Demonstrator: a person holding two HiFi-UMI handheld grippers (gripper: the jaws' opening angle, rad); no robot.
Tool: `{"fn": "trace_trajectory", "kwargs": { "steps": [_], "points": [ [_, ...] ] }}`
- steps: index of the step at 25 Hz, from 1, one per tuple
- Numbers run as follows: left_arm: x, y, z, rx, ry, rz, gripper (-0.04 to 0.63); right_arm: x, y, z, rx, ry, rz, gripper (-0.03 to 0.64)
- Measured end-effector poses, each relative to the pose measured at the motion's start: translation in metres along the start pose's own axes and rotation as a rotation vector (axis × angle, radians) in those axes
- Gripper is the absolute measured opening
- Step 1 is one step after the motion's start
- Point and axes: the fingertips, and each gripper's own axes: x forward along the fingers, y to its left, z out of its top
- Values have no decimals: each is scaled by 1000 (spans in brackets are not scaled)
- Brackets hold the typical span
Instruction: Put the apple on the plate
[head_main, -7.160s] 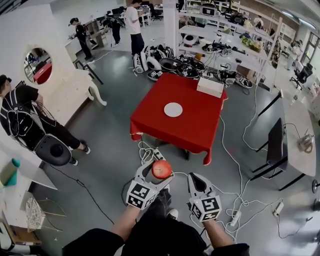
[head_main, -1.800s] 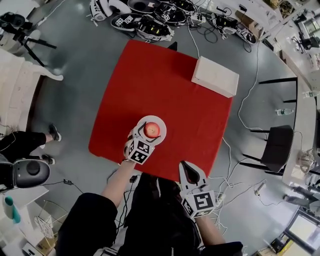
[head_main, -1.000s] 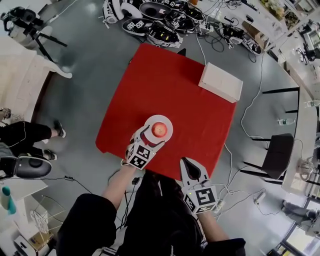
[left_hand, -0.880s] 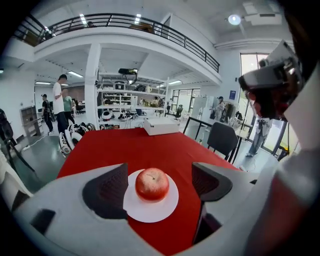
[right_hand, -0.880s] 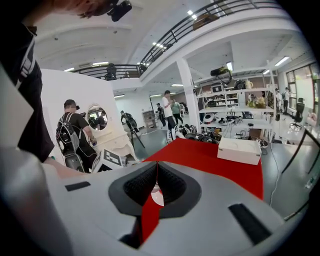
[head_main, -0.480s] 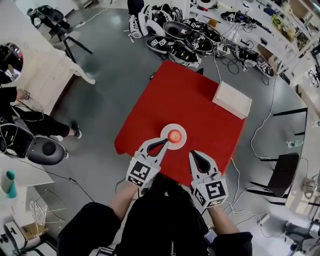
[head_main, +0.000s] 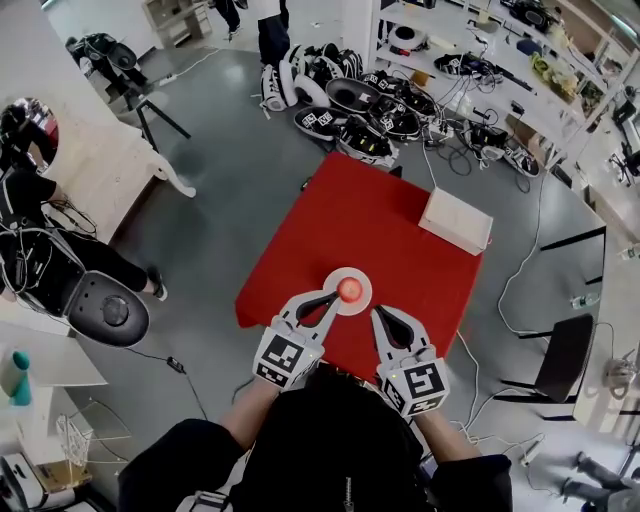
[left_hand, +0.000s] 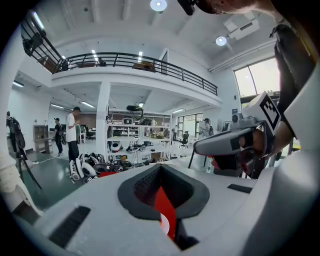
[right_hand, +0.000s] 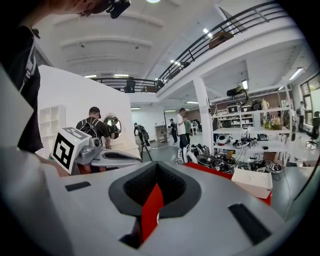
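Observation:
In the head view the red apple (head_main: 349, 289) rests on the white plate (head_main: 357, 303), near the front edge of the red table (head_main: 385, 220). No gripper touches it. My left gripper (head_main: 333, 298) hovers just left of the plate, jaws shut and empty. My right gripper (head_main: 377, 314) is below and right of the plate, also shut and empty. In the left gripper view the left gripper (left_hand: 160, 186) has its jaws closed to a thin slit that shows red cloth and a sliver of plate (left_hand: 162, 223). The right gripper (right_hand: 156, 182) looks the same in its own view.
A white box (head_main: 455, 222) lies on the table's far right corner. Headsets and cables (head_main: 365, 105) are piled on the floor beyond the table. A black chair (head_main: 562, 362) stands at the right, a seated person (head_main: 45, 255) at the left.
The left gripper let go of the apple on the plate, drew back toward me and closed empty. Both grippers have lifted. The table now looks smaller and farther away.

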Motion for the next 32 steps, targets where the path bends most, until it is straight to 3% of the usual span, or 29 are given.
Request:
{"fn": "trace_trajectory", "kwargs": {
  "steps": [12,32],
  "points": [
    [17,-29,8,-8,0,-63,6,-13,-7,-4,1,15,-30,9],
    [27,-24,4,4,25,-49,6,-4,-16,-6,-4,25,-9,9]
  ]
}}
